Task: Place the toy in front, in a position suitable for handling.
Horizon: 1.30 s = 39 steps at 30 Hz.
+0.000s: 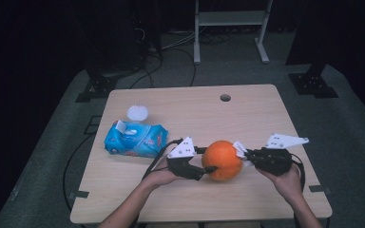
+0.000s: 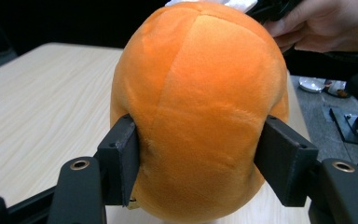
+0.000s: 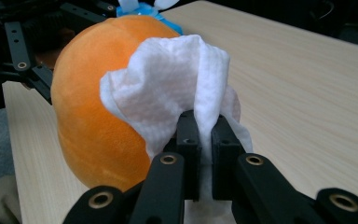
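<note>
the round orange plush ball rests on the pale wooden surface, between the two grippers. the left gripper has its jaws on either side of the ball's lower half; in the left gripper view both black pads press into the plush, which bulges around them, so the jaws are clamped on the ball. the right gripper comes in from the opposite side of the ball. its jaws are closed together on a crumpled white wet wipe, pinched by a fold near its lower edge. the wipe rises above these jaws and lies against the ball's side, directly ahead of them. beyond the left gripper, well apart from both sets of jaws, a blue soft pack of wipes lies on the surface, with a small white round lid just behind it.
</note>
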Each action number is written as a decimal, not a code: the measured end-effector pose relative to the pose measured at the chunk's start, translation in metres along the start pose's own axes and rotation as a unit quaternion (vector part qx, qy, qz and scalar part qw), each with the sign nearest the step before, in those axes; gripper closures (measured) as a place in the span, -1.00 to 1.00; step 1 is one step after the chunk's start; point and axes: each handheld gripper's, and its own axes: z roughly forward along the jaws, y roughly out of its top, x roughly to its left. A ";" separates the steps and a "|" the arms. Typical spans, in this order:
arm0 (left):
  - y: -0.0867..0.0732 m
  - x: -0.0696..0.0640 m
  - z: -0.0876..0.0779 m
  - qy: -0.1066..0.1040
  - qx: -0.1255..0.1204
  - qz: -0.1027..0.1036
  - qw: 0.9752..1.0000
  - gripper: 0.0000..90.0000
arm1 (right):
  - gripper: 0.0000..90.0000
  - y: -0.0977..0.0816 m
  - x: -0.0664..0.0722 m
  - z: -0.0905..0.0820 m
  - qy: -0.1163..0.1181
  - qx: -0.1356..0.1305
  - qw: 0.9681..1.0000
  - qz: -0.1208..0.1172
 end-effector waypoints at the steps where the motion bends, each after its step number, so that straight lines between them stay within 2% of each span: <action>1: -0.005 0.000 -0.002 0.001 -0.001 -0.007 1.000 -0.21 | 0.87 -0.001 0.000 0.006 0.003 0.004 1.000 0.001; 4: -0.022 0.002 -0.005 0.000 0.004 -0.025 1.000 -0.23 | 0.87 -0.008 0.001 0.022 0.015 0.012 1.000 0.011; 6: -0.034 0.001 -0.003 0.000 0.014 -0.029 0.999 -0.22 | 0.87 -0.016 0.002 0.032 0.020 0.034 0.999 0.014; 8: -0.036 0.000 -0.002 0.000 0.011 -0.034 0.999 -0.20 | 0.87 -0.021 0.002 0.036 0.029 0.039 0.999 0.021; 10: -0.034 0.000 -0.001 0.003 0.016 -0.032 0.999 -0.18 | 0.87 -0.021 0.000 0.034 0.029 0.040 0.998 0.023; 12: -0.034 -0.001 0.001 0.002 0.013 -0.033 0.999 -0.18 | 0.87 -0.018 -0.001 0.030 0.018 0.043 0.999 0.016; 15: -0.033 -0.003 0.004 0.002 0.013 -0.031 0.999 -0.18 | 0.87 -0.008 -0.001 0.017 0.012 0.014 1.000 0.016; 17: -0.031 -0.004 0.007 0.002 0.014 -0.026 1.000 -0.18 | 0.87 0.004 0.007 0.010 0.021 -0.005 1.000 0.000; 20: -0.029 -0.006 0.012 0.004 0.016 -0.017 1.000 -0.18 | 0.87 0.018 0.022 0.012 0.036 -0.013 0.999 -0.031; 22: -0.030 -0.006 0.013 0.003 0.015 -0.020 1.000 -0.18 | 0.87 0.022 0.029 0.018 0.042 0.000 0.998 -0.052; 23: -0.031 -0.006 0.012 0.002 0.013 -0.023 1.000 -0.18 | 0.87 0.022 0.031 0.021 0.034 0.010 0.998 -0.059; 26: -0.033 -0.004 0.010 -0.009 0.002 -0.026 1.000 -0.25 | 0.87 0.015 0.024 0.023 0.039 0.012 0.998 -0.047; 29: -0.029 -0.003 0.012 -0.007 -0.006 -0.029 1.000 -0.54 | 0.87 0.010 0.022 0.022 0.041 0.018 0.998 -0.044; 31: -0.026 -0.002 0.013 -0.008 -0.010 -0.028 1.000 -0.61 | 0.87 0.008 0.021 0.021 0.047 0.023 0.998 -0.042; 33: -0.024 -0.003 0.016 -0.011 -0.006 -0.024 1.000 -0.52 | 0.87 0.010 0.022 0.021 0.044 0.026 0.998 -0.045; 35: -0.023 -0.004 0.017 -0.005 -0.001 -0.023 1.000 -0.34 | 0.87 0.014 0.028 0.020 0.032 0.019 0.997 -0.062; 37: -0.024 -0.004 0.017 0.000 -0.001 -0.024 1.000 -0.25 | 0.87 0.017 0.036 0.021 0.042 0.011 0.996 -0.076; 39: -0.025 -0.003 0.016 0.003 -0.002 -0.031 1.000 -0.21 | 0.87 0.020 0.039 0.023 0.033 0.017 0.995 -0.091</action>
